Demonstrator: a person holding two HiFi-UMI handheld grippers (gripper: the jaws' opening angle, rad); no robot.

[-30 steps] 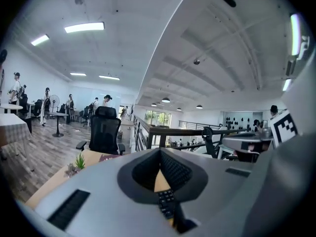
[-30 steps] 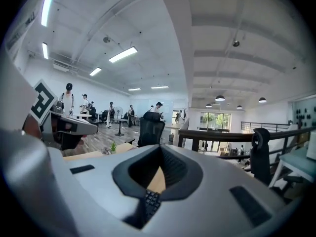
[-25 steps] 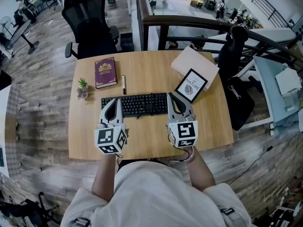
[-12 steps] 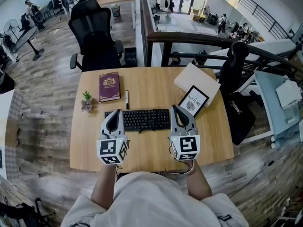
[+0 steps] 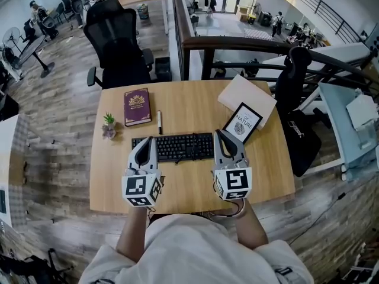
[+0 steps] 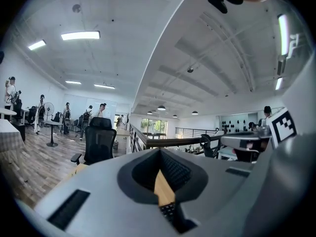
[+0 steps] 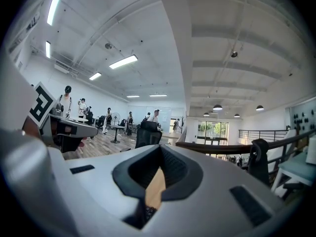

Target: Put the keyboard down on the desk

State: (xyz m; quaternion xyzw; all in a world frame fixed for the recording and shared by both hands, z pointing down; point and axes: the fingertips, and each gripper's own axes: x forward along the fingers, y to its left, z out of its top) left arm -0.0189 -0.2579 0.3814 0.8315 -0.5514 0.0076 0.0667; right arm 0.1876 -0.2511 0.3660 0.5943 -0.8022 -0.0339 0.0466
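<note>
Head view: left gripper (image 5: 148,139), right gripper (image 5: 217,133) jaws closed, apparently covering keyboard (image 5: 174,147) ends

The table (image 5: 189,99) is pale wood grain. The keyboard (image 5: 173,147) is black. At 11 o'clock from it are a maroon book (image 5: 137,106) with a gold emblem and a green plant (image 5: 109,123). At 2 o'clock is a black-framed white picture (image 5: 242,123). The grey left gripper (image 5: 148,141) and right gripper (image 5: 218,134) carry black-and-white square markers.

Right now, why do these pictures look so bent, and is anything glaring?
Head view: a wide lens bows the desk edges and the railing; light is even. Left gripper view: black rounded corners, a ceiling light glares. Right gripper view: the same, with bright strip lights.
</note>
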